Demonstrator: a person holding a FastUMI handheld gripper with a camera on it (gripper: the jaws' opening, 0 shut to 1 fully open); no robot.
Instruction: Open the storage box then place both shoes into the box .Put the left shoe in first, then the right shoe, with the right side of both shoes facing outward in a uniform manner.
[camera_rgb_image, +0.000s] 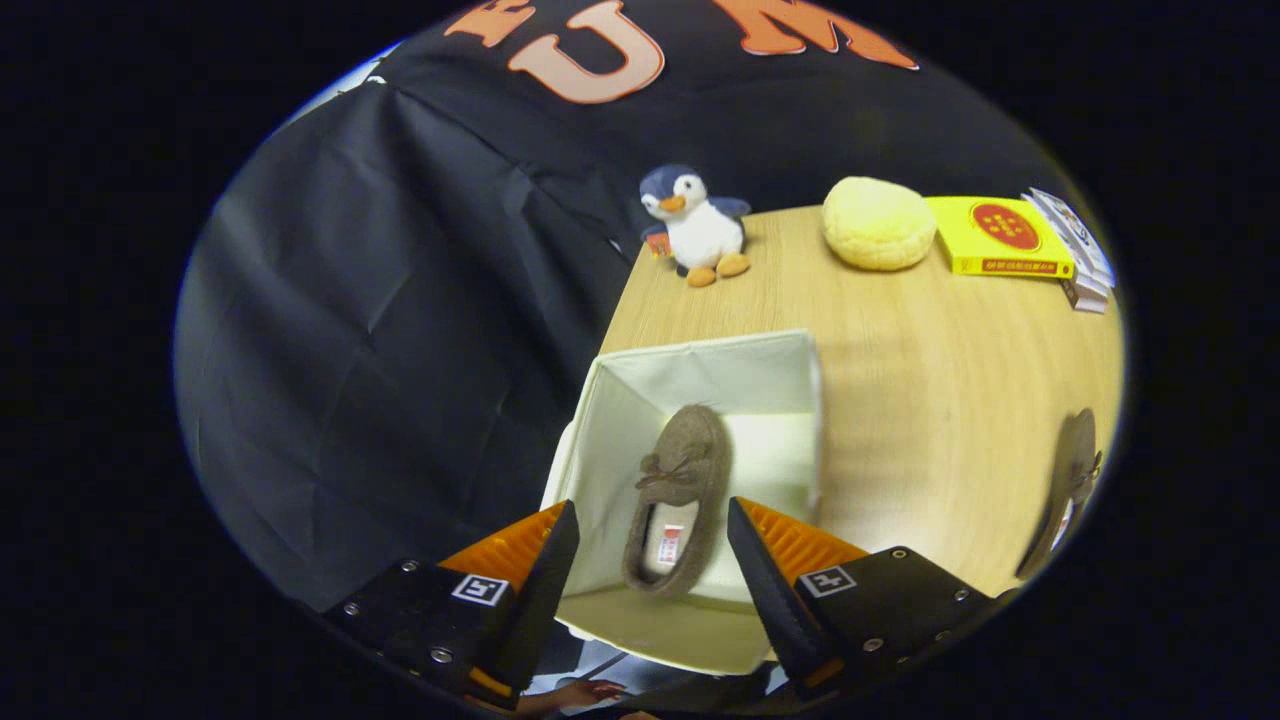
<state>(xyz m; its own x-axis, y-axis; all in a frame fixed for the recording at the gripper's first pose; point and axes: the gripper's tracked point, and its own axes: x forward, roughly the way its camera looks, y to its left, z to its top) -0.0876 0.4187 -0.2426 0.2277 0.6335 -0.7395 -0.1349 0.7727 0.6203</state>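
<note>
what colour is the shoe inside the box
Brown, with a bow on top; the shoe shows best in the gripper view.

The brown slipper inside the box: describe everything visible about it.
The brown felt-like moccasin slipper has a small bow on its top and a pale insole bearing a label. It lies inside the open cream fabric storage box, toe pointing away from the gripper, leaning slightly against the box's left wall. The open fingers straddle its heel from above without touching it.

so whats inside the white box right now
One brown fuzzy slipper lies in the open white fabric storage box, toe away from the open gripper, whose jaws touch nothing. The box floor under the slipper is covered.
</note>
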